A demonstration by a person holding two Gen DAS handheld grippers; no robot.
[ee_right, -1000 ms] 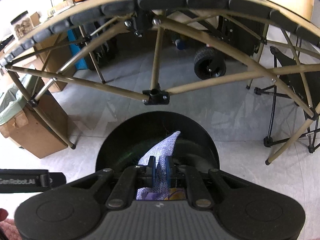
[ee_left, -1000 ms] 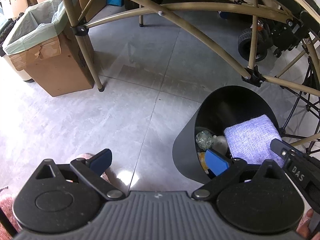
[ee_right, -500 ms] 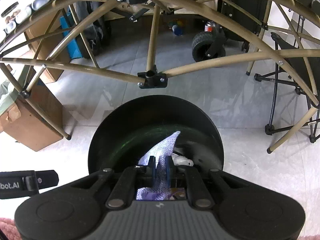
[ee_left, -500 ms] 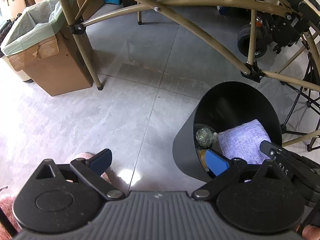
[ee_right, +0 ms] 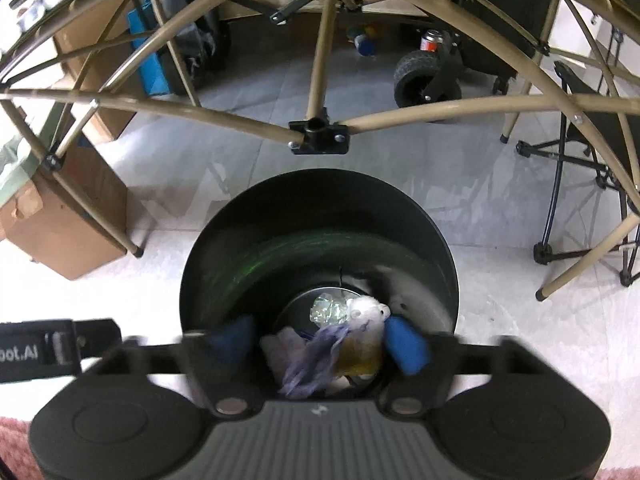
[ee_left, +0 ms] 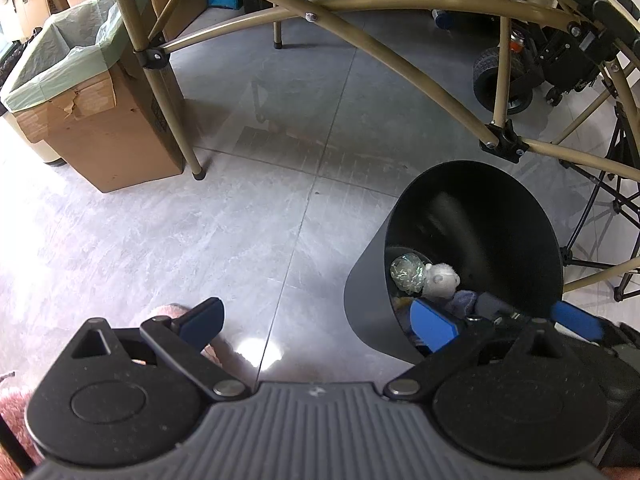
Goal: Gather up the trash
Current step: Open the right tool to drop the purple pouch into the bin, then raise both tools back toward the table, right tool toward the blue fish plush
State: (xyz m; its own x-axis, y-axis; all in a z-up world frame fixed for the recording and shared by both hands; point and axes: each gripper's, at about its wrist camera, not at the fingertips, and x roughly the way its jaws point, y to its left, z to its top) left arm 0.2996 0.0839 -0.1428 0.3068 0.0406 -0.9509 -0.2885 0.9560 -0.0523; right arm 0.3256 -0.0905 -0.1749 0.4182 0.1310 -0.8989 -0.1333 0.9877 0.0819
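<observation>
Opening my right gripper (ee_right: 326, 344) over the black bin (ee_right: 320, 216), jaws spreading w/ the purple cloth (ee_right: 316, 356) dropping free between them onto the trash inside, I'd hold centred till it clears; left gripper (ee_left: 316, 322) hangs spread, empty.

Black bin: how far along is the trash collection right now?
Done: the black bin already holds a clear plastic wad and white scrap. In hand: right gripper jaws are opening above it, purple cloth dropping in. Left gripper is open, empty. No more loose trash visible.
</observation>
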